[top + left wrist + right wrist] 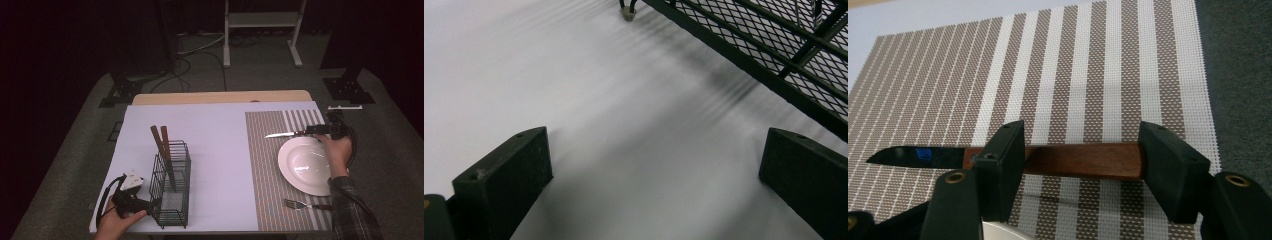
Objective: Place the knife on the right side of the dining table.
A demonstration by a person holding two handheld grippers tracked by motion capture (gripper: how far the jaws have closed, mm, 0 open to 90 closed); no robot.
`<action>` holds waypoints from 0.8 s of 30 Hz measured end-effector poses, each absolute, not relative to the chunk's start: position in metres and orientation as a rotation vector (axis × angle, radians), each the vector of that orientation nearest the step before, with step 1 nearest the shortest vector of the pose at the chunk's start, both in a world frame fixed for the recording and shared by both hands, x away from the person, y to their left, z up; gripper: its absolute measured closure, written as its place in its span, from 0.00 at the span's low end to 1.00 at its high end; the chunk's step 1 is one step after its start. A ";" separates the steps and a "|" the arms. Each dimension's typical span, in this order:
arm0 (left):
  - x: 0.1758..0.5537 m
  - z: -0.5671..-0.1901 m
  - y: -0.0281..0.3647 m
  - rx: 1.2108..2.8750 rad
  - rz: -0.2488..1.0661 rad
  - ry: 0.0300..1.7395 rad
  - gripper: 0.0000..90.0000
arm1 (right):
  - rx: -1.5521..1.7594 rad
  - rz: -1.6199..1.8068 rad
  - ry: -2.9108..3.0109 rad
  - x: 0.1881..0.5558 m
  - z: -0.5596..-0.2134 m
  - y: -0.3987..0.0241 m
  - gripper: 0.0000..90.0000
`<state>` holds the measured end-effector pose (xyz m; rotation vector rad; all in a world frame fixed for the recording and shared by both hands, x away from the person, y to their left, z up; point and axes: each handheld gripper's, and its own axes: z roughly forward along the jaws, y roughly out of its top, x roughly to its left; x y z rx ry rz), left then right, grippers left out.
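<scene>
A knife [1083,159] with a brown wooden handle and dark blade lies flat on the striped placemat [1048,75], just beyond the white plate [300,165]. My right gripper [1082,172] hovers over its handle. The handle runs from jaw to jaw and passes under the left one. The jaws stand apart and do not press on it. In the high view the knife [285,134] points left from the right gripper [322,131]. My left gripper [654,185] rests open on the white table with nothing between its jaws. It sits beside the black wire basket [774,55].
The wire basket [170,185] holds two wooden-handled utensils [162,142] standing upright. A fork [300,204] lies on the placemat [265,160] in front of the plate. Dark floor starts right beyond the placemat's right edge.
</scene>
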<state>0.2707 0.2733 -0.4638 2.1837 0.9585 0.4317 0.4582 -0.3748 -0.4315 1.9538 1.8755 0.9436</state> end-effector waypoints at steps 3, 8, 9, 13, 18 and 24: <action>0.271 -0.464 0.273 2.184 0.432 0.959 0.00 | 1.951 0.914 1.887 0.460 -0.432 -0.373 0.39; 0.271 -0.464 0.273 2.183 0.432 0.958 0.00 | 1.936 0.873 1.907 0.461 -0.432 -0.371 0.39; 0.271 -0.464 0.273 2.183 0.432 0.958 0.00 | 1.933 0.867 1.909 0.461 -0.432 -0.371 0.39; 0.271 -0.464 0.273 2.184 0.431 0.959 0.00 | 1.907 0.817 1.931 0.462 -0.433 -0.368 0.39; 0.271 -0.464 0.273 2.183 0.432 0.959 0.00 | 1.904 0.811 1.935 0.463 -0.433 -0.367 0.39; 0.271 -0.464 0.273 2.184 0.432 0.959 0.00 | 1.883 0.806 1.915 0.461 -0.429 -0.368 0.39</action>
